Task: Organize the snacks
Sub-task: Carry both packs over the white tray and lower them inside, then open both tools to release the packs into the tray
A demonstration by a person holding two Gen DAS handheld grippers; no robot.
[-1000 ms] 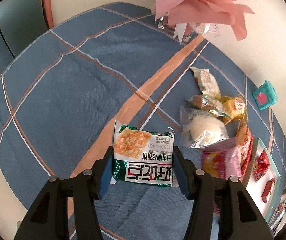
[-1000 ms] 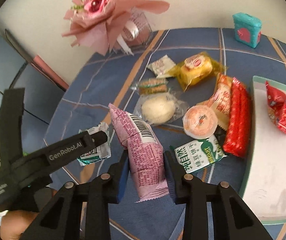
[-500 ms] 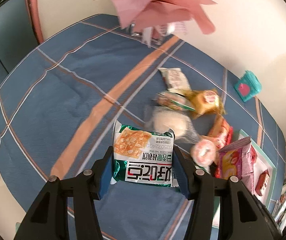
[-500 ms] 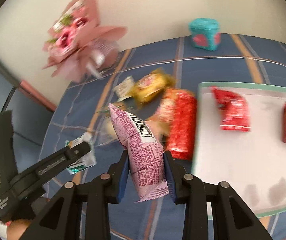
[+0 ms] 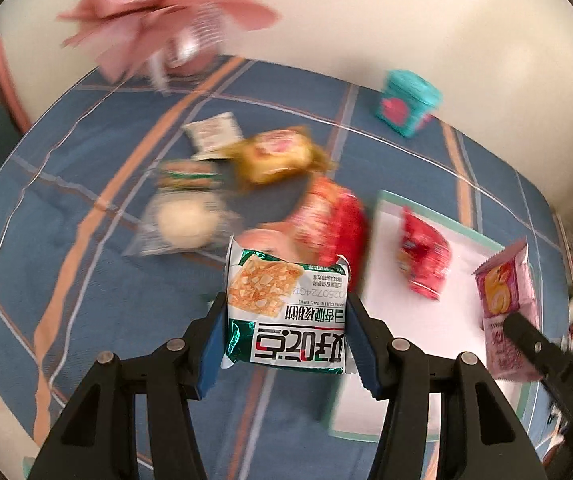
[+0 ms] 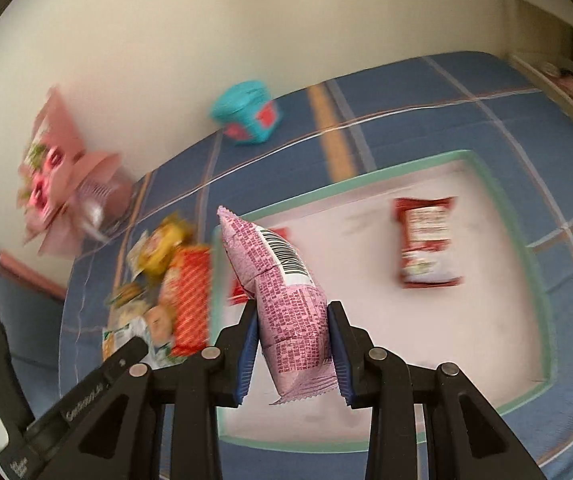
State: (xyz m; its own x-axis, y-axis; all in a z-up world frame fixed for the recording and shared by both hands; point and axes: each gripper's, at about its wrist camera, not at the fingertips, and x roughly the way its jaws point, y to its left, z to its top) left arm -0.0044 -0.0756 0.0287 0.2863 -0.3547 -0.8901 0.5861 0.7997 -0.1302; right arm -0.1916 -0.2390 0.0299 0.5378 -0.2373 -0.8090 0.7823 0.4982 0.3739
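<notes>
My left gripper [image 5: 286, 340] is shut on a green and white cracker packet [image 5: 286, 312], held above the blue tablecloth just left of the white tray [image 5: 390, 288]. My right gripper [image 6: 292, 344] is shut on a pink snack packet [image 6: 286, 304], held over the tray's [image 6: 498, 344] left part; that packet also shows in the left wrist view [image 5: 504, 320]. Two red packets lie in the tray, one in the middle [image 6: 426, 248] and one partly hidden behind the pink packet [image 5: 422, 260].
Loose snacks lie left of the tray: a red packet [image 5: 334, 224], a yellow one [image 5: 278, 156], a white bun [image 5: 184, 226], a small white packet [image 5: 214, 134]. A teal box [image 6: 246, 114] and a pink bouquet [image 5: 166, 12] stand near the wall.
Both grippers have swung right with their packets. The tray has come under the right gripper, and the left gripper now sits by the tray's left edge.
</notes>
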